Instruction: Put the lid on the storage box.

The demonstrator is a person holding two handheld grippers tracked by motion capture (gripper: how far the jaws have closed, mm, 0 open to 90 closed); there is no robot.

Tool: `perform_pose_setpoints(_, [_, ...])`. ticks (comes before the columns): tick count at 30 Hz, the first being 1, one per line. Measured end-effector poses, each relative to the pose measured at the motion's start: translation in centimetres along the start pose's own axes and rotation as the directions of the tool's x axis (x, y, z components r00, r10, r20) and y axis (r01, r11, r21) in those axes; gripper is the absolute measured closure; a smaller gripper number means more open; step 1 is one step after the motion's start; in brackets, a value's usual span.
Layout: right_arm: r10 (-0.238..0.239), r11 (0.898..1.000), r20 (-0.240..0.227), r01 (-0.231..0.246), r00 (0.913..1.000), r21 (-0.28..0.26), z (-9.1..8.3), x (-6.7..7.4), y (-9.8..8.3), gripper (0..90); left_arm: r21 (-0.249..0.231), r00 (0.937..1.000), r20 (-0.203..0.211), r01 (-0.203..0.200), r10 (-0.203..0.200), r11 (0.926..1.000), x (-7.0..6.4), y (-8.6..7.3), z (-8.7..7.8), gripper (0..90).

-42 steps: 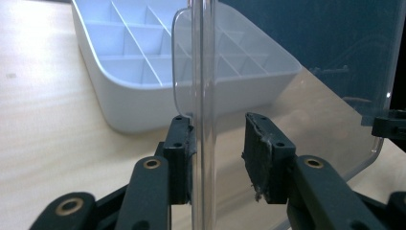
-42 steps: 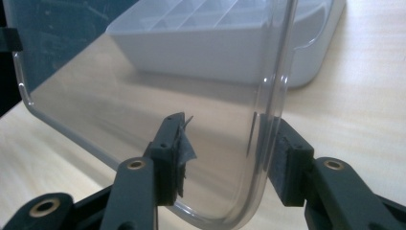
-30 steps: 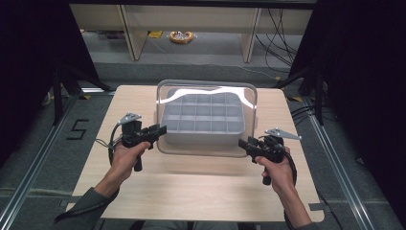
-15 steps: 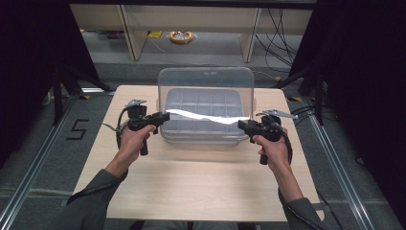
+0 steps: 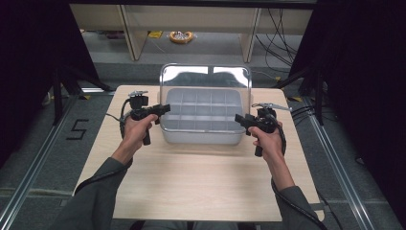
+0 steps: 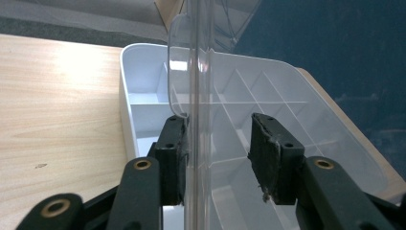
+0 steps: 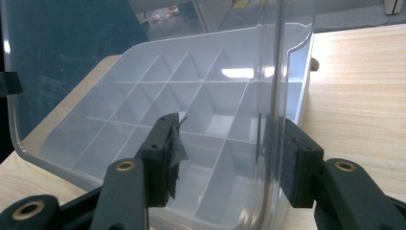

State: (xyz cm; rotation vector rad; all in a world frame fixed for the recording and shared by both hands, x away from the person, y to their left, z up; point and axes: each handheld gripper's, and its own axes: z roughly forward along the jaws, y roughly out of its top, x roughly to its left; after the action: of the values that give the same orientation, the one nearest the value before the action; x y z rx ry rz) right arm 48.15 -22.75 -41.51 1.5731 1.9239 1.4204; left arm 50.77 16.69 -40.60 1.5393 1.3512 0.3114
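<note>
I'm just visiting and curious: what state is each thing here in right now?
Lid: raised, standing about upright.
Compartment box: open, compartments look empty.
Left tool: open, lid's edge between its jaws.
Right tool: open, lid's edge between its jaws.

Grey sleeves, black left gripper (image 5: 164,108), black right gripper (image 5: 238,118) (brass screws), trailing cables
</note>
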Motion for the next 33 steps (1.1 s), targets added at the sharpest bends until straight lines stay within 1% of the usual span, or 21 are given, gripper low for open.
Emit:
perform_pose_setpoints(1, [0.031, 1.000, 0.006, -0.031, 0.9995, 0.005, 0.1, 0.2, 0.0, 48.6, 0.002, 1.0000, -0.001, 0.003, -0.003, 1.0000, 0.1, 0.0, 0.2, 57.5])
perform_pose_setpoints(3, [0.009, 1.000, 0.008, -0.009, 0.9999, 0.007, 0.5, -0.1, 0.1, 48.4, 0.008, 0.9999, -0.003, 0.015, -0.015, 0.9998, 0.4, 0.1, 0.5, 57.3])
perform_pose_setpoints(5, [0.024, 1.000, 0.018, -0.024, 0.9996, 0.011, 0.7, -0.1, 0.1, 48.2, 0.014, 0.9996, -0.004, 0.029, -0.029, 0.9995, 0.7, 0.1, 0.9, 57.1])
perform_pose_setpoints(6, [0.052, 0.998, 0.006, -0.052, 0.9986, 0.018, 0.7, 0.1, 0.1, 48.3, 0.016, 0.9994, -0.006, 0.033, -0.033, 0.9993, 0.8, 0.1, 1.1, 57.0])
perform_pose_setpoints(7, [0.021, 1.000, 0.005, -0.022, 0.9998, 0.011, 1.0, -0.2, 0.1, 48.2, 0.020, 0.9992, -0.007, 0.038, -0.038, 0.9991, 0.9, 0.1, 1.2, 57.0])
perform_pose_setpoints(11, [0.043, 0.999, -0.001, -0.043, 0.9991, 0.021, 1.4, -0.1, 0.0, 48.1, 0.025, 0.9987, -0.013, 0.050, -0.049, 0.9984, 1.4, 0.0, 1.7, 56.6])
perform_pose_setpoints(12, [0.030, 0.999, 0.008, -0.030, 0.9995, 0.018, 1.6, -0.2, -0.1, 48.0, 0.030, 0.9987, -0.013, 0.050, -0.050, 0.9983, 1.4, 0.0, 1.8, 56.5])
perform_pose_setpoints(13, [0.069, 0.997, 0.009, -0.069, 0.9976, 0.031, 1.6, 0.0, -0.1, 47.9, 0.034, 0.9986, -0.014, 0.051, -0.051, 0.9981, 1.5, 0.0, 1.9, 56.5])
perform_pose_setpoints(14, [0.028, 0.999, 0.008, -0.028, 0.9996, 0.018, 1.8, -0.4, -0.1, 47.8, 0.034, 0.9986, -0.016, 0.051, -0.051, 0.9981, 1.6, -0.1, 2.0, 56.4])
perform_pose_setpoints(16, [0.083, 0.996, 0.012, -0.084, 0.9964, 0.035, 1.8, -0.1, -0.2, 47.7, 0.038, 0.9982, -0.020, 0.058, -0.057, 0.9976, 1.6, -0.2, 2.2, 56.4])
perform_pose_setpoints(17, [0.083, 0.996, 0.010, -0.084, 0.9965, 0.034, 1.9, -0.1, -0.2, 47.7, 0.040, 0.9982, -0.021, 0.058, -0.057, 0.9975, 1.7, -0.2, 2.3, 56.3])
perform_pose_setpoints(18, [0.045, 0.999, 0.008, -0.045, 0.9990, 0.028, 2.0, -0.5, -0.2, 47.7, 0.042, 0.9981, -0.022, 0.059, -0.058, 0.9974, 1.8, -0.2, 2.4, 56.2])
perform_pose_setpoints(20, [0.078, 0.996, 0.016, -0.078, 0.9969, 0.033, 2.1, -0.3, -0.3, 47.5, 0.045, 0.9977, -0.020, 0.065, -0.065, 0.9969, 1.9, -0.4, 2.6, 56.2])
perform_pose_setpoints(22, [0.064, 0.997, 0.018, -0.064, 0.9978, 0.033, 2.3, -0.6, -0.4, 47.2, 0.050, 0.9976, -0.022, 0.067, -0.066, 0.9965, 1.9, -0.5, 2.8, 56.1])
perform_pose_setpoints(23, [0.091, 0.995, 0.022, -0.092, 0.9956, 0.037, 2.3, -0.4, -0.5, 47.0, 0.053, 0.9974, -0.023, 0.070, -0.069, 0.9961, 1.9, -0.6, 2.8, 56.0])
perform_pose_setpoints(24, [0.087, 0.996, 0.028, -0.088, 0.9958, 0.030, 2.5, -0.5, -0.6, 46.8, 0.054, 0.9973, -0.023, 0.071, -0.070, 0.9960, 2.0, -0.7, 2.9, 56.0])
perform_pose_setpoints(25, [0.120, 0.991, 0.025, -0.122, 0.9924, 0.050, 2.3, -0.4, -0.6, 46.7, 0.058, 0.9970, -0.024, 0.074, -0.073, 0.9955, 2.1, -0.7, 3.0, 55.9])
perform_pose_setpoints(27, [0.098, 0.994, 0.028, -0.099, 0.9948, 0.036, 2.6, -0.7, -0.8, 46.3, 0.060, 0.9967, -0.028, 0.078, -0.077, 0.9951, 2.1, -0.9, 3.2, 55.8])
perform_pose_setpoints(31, [0.122, 0.992, 0.028, -0.123, 0.9921, 0.036, 2.9, -0.7, -0.9, 45.7, 0.066, 0.9962, -0.029, 0.083, -0.082, 0.9944, 2.4, -1.1, 3.5, 55.3])
perform_pose_setpoints(32, [0.102, 0.994, 0.033, -0.103, 0.9942, 0.036, 3.0, -0.8, -0.8, 45.5, 0.066, 0.9961, -0.034, 0.083, -0.081, 0.9943, 2.4, -1.2, 3.6, 55.1])
perform_pose_setpoints(33, [0.120, 0.992, 0.028, -0.122, 0.9923, 0.042, 3.0, -0.7, -0.8, 45.2, 0.071, 0.9961, -0.037, 0.083, -0.080, 0.9940, 2.5, -1.3, 3.6, 55.0])
